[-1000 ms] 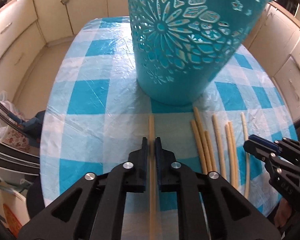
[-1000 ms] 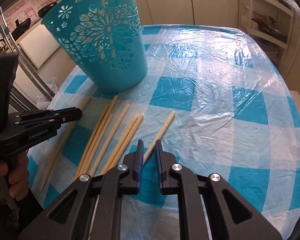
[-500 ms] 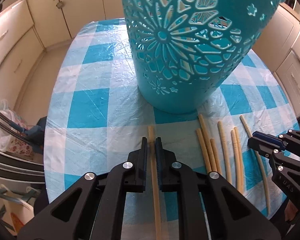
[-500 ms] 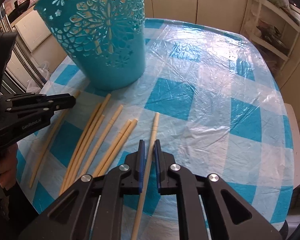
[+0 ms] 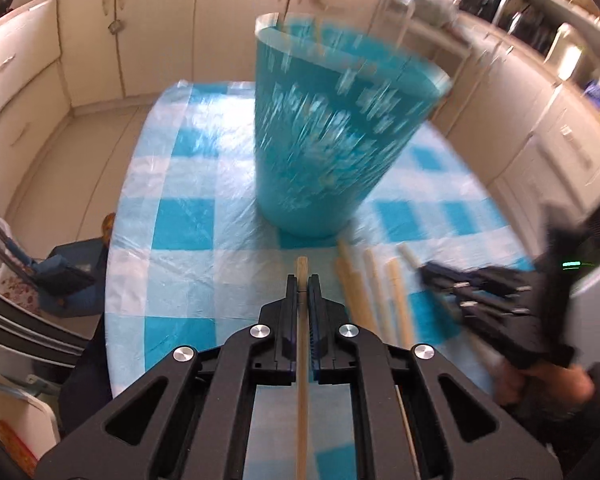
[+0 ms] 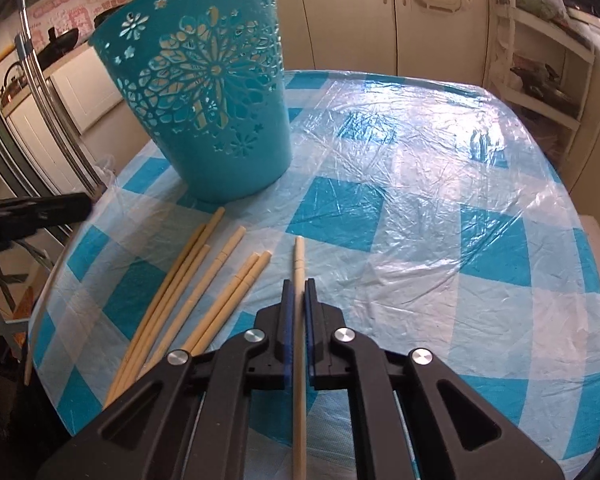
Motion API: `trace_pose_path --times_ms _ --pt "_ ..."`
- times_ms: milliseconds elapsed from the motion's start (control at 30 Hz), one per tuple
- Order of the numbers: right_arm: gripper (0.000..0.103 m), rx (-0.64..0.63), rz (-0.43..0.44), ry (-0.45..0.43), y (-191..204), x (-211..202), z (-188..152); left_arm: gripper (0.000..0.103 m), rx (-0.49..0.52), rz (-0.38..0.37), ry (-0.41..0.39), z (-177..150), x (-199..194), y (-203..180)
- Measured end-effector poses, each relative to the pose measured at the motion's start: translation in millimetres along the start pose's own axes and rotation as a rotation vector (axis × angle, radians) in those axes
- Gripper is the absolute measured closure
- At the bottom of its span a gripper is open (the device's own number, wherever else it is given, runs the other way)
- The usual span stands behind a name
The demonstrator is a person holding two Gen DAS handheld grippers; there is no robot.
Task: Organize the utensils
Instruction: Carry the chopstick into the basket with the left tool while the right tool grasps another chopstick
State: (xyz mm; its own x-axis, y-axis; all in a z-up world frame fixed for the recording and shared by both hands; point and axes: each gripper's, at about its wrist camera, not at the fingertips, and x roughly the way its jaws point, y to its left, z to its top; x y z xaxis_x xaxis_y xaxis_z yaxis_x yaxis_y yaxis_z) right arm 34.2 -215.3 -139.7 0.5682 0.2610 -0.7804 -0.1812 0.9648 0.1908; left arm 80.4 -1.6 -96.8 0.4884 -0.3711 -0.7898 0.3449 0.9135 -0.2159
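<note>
Now we have a chopstick in each gripper: the left gripper (image 5: 302, 285) is clamped on one chopstick (image 5: 301, 360), and the right gripper (image 6: 298, 292) has just closed on another (image 6: 299, 320), its pads pressing the stick on both sides. To do this step well, we judge it best to lift each stick clear of the surface (image 6: 420, 208), tip it toward upright, and carry it above the rim of the bucket (image 6: 216, 92) before letting go, so the end drops inside rather than catching the cut-out wall. Our left stick runs along the gripper's own line, its blunt end pointing ahead toward the bucket's base; the left view is blurred, so we cannot tell how far off the surface it is. Our right stick lies the same way, long axis straight between the jaws, its far end pointing away just right of the bucket. Six loose sticks (image 6: 204, 292) lie fanned beside it, to its left.
</note>
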Motion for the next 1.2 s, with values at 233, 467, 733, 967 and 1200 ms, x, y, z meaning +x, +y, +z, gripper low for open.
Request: trace_pose_path --times_ms 233,467,733,967,1200 --pt "0.097 0.038 0.033 -0.002 -5 1 4 0.098 -0.007 -0.112 -0.188 38 -73 -9" --pt "0.097 0.072 0.069 -0.005 -9 -1 4 0.098 0.002 -0.158 -0.334 70 -119 -30" --pt "0.097 0.084 0.087 -0.008 -13 -2 3 0.098 -0.026 -0.121 -0.466 105 -141 -36" --pt "0.097 0.086 0.091 -0.008 -15 -3 3 0.098 -0.061 -0.089 -0.605 141 -140 -44" --pt "0.097 0.090 0.094 -0.009 -16 -3 3 0.098 -0.070 0.000 -0.725 171 -119 -50"
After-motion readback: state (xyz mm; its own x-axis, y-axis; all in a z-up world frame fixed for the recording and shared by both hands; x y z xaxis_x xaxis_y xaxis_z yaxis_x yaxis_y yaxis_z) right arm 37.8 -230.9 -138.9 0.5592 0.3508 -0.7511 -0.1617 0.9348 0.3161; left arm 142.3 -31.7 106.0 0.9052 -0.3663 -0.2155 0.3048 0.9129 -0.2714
